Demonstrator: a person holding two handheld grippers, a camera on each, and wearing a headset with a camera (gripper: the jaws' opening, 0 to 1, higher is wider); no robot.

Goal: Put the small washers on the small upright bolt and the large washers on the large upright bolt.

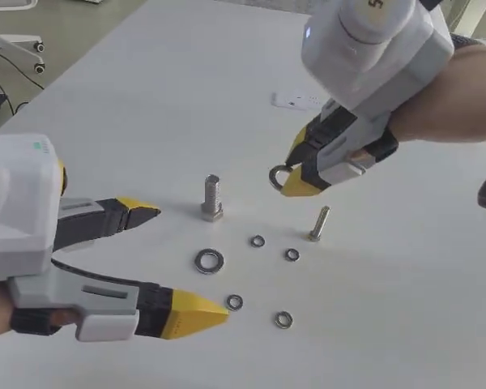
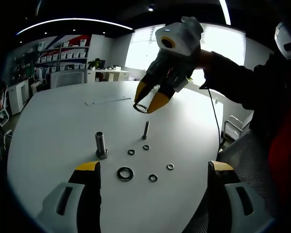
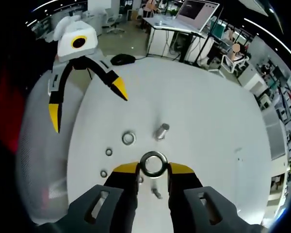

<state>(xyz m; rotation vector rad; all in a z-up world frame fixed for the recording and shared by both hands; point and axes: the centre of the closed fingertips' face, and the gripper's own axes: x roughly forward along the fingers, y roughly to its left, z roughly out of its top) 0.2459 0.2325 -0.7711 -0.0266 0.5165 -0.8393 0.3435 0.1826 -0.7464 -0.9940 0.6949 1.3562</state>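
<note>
Count from here: 2 bolts, 2 large washers, 4 small washers. Nothing is on either bolt yet.

Right gripper (image 1: 290,172) is up off the table (image 1: 146,97), jaws pinched on the held large washer (image 1: 279,177). In the right gripper view the ring sits between the yellow tips with its hole facing the camera. In the head view it hangs between the two bolts and behind them, touching neither.

Large bolt (image 1: 212,197) stands upright, head down on the table. Small bolt (image 1: 319,223) stands to its right, well apart, also head down. It looks slightly leaned in the head view.

Second large washer (image 1: 209,261) lies flat just in front of the large bolt, not touching it.

The small washers all lie flat on the table, apart from each other:
- small washer 1 (image 1: 257,241) is between the bolts, on the near side.
- small washer 2 (image 1: 292,254) is just right of it, near the small bolt's foot.
- small washer 3 (image 1: 234,302) is right at the left gripper's near tip. I can't tell if they touch.
- small washer 4 (image 1: 283,319) is a bit right of washer 3.

Left gripper (image 1: 182,259) sits low at the near-left, jaws spread wide, gripping nothing. The second large washer lies just ahead of the gap between its tips.
</note>
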